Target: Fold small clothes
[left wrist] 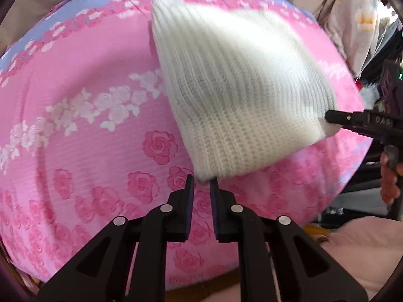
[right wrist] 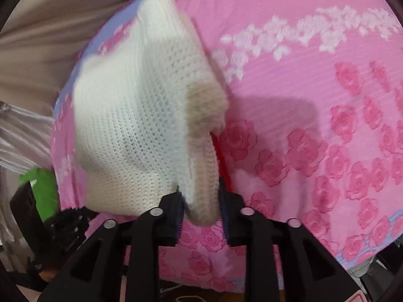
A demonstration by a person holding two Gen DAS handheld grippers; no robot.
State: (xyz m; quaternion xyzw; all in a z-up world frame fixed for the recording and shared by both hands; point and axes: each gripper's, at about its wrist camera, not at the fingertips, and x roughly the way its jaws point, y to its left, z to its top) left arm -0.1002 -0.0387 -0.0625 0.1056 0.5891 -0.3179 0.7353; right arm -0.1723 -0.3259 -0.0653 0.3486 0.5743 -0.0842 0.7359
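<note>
1. the white knitted hat [left wrist: 241, 93] hangs lifted above a pink sheet, stretched between the two tools; its ribbed knit is blurred in both wrist views.
2. in the left wrist view the hat's lowest corner sits right at the tips of the left tool [left wrist: 202, 185], whose fingers stand close together with a narrow gap; the corner appears pinched at the very tips, though blur hides the contact.
3. in the same view the right tool [left wrist: 332, 120] comes in from the right edge and grips the hat's far corner, with a person's hand [left wrist: 389, 178] on its handle below.
4. in the right wrist view the right tool [right wrist: 201, 201] has a thick folded edge of the hat [right wrist: 141, 115] between its fingers, which stand partly apart around the bunched knit; the pads press on it from both sides.
5. a strip of red [right wrist: 220, 156] shows just behind that folded edge, too hidden to tell what it is.
6. the pink rose-print sheet [left wrist: 95, 151] lies beneath, with a band of white flowers and a lilac border along its far edge.
7. beige fabric [right wrist: 50, 25] lies beyond the sheet, and something bright green [right wrist: 42, 188] sits at the left edge of the right wrist view.
</note>
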